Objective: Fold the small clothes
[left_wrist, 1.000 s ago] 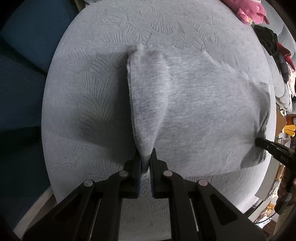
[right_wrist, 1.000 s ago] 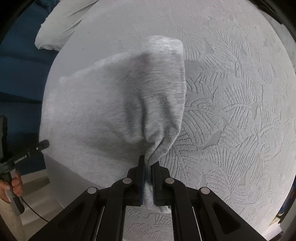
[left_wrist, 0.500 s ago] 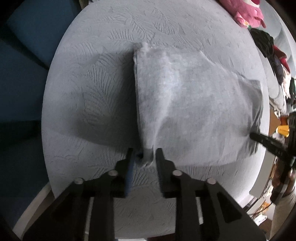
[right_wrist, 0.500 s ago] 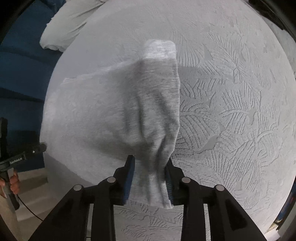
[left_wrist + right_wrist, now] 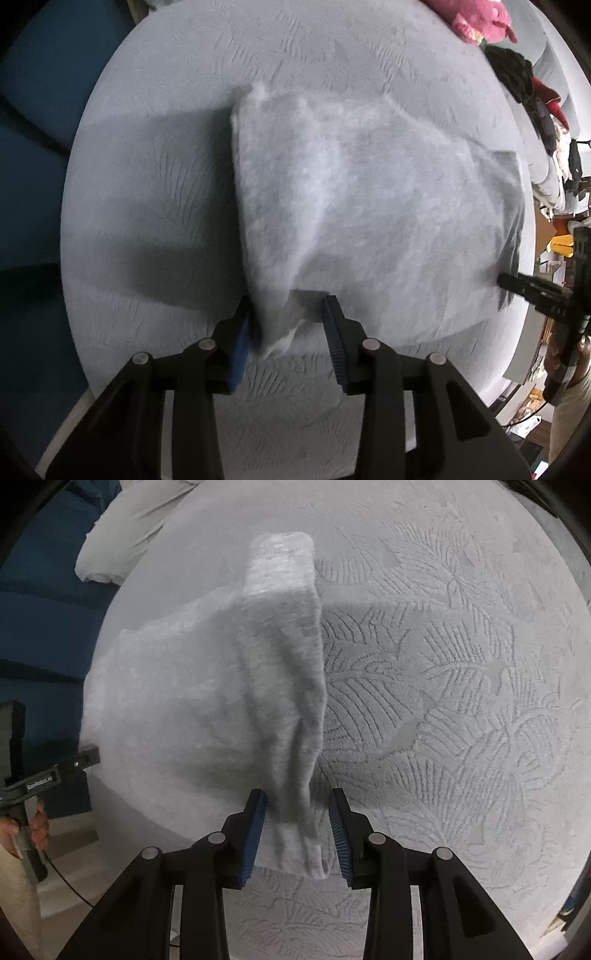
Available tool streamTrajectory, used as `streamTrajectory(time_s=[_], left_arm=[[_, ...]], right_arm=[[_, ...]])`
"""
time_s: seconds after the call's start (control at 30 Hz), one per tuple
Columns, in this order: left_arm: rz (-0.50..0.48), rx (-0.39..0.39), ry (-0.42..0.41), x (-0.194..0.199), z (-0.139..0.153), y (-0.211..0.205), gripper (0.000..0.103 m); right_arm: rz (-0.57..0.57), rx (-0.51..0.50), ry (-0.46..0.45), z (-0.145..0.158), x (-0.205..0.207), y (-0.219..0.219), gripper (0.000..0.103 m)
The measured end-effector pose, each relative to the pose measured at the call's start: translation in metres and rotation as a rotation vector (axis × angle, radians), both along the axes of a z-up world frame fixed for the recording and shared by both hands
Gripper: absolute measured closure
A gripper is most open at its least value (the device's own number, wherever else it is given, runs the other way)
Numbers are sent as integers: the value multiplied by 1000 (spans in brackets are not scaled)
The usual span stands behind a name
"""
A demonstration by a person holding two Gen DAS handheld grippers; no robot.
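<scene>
A light grey knit garment (image 5: 351,206) lies spread on a pale leaf-embossed cushion top (image 5: 159,192), its near edge folded up into a ridge. My left gripper (image 5: 288,321) points steeply down over the garment's near left corner. Its jaws are opening: the corner sags between them against the left pad, clear of the right pad. In the right wrist view the same garment (image 5: 221,701) hangs in a bunched fold between the parted fingers of my right gripper (image 5: 297,812), and neither pad squeezes it.
A pink plush toy (image 5: 476,18) and a heap of dark clothes (image 5: 517,74) lie at the far right of the cushion. A white pillow (image 5: 122,535) rests at the far left, on blue upholstery (image 5: 44,609). A person's hand (image 5: 37,823) grips the left gripper's handle.
Both grippers went from shut on the garment's corners to open. The released cloth has slumped between the fingers and the raised fold has sunk lower onto the cushion.
</scene>
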State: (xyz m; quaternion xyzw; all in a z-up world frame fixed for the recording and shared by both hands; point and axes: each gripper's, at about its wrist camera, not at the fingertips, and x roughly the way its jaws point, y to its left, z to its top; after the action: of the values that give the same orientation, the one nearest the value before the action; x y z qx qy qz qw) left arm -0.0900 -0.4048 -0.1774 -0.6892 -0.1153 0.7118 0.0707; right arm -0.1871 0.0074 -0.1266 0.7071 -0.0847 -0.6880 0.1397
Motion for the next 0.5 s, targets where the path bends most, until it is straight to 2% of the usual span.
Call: streamTrajectory(time_s=[0.23, 0.4, 0.5], left_arm=[[-30, -46, 45, -4, -5, 11, 67], [-36, -6, 15, -3, -5, 0, 66], [-49, -7, 15, -4, -8, 1, 66]], right_arm=[[1, -2, -10, -2, 0, -3, 68], [-2, -1, -20, -3, -5, -2, 68], [20, 31, -13, -6, -1, -29, 69]])
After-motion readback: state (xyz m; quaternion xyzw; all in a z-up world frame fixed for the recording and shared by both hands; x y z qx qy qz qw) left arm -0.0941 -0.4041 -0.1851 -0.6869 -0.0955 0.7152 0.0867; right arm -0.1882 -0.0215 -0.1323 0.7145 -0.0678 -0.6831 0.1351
